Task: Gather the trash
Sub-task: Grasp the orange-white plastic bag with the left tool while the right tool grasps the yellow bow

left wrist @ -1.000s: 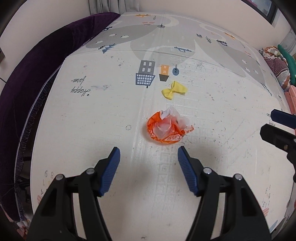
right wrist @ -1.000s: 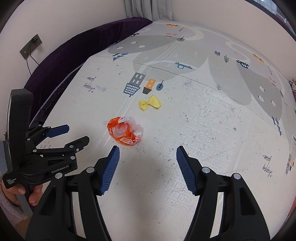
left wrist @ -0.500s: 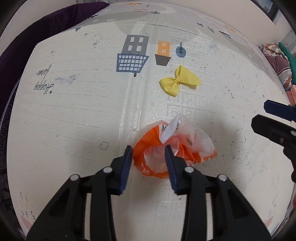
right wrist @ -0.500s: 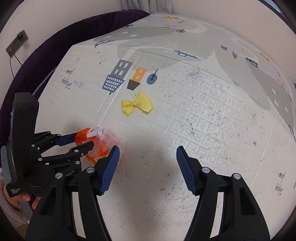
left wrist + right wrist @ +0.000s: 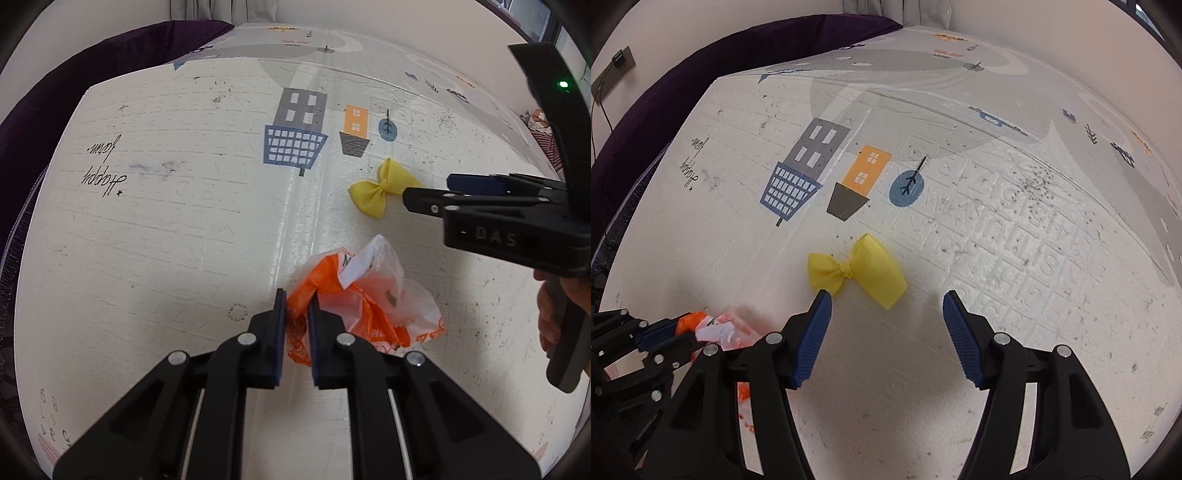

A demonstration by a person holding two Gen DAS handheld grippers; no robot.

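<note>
- The left gripper (image 5: 296, 314) has just been closing its jaws; now they pinch an orange fold of the crumpled orange-and-clear plastic bag (image 5: 364, 299), which lies on the play mat (image 5: 166, 229).
- The right gripper (image 5: 886, 314) holds its jaws wide apart with nothing between the pads.
- The yellow ribbon bow (image 5: 858, 275) lies on the mat at 12 o'clock, just beyond the right jaws' tips.
- In the left wrist view the bow is at 1 o'clock from the bag, a little apart from it.
</note>
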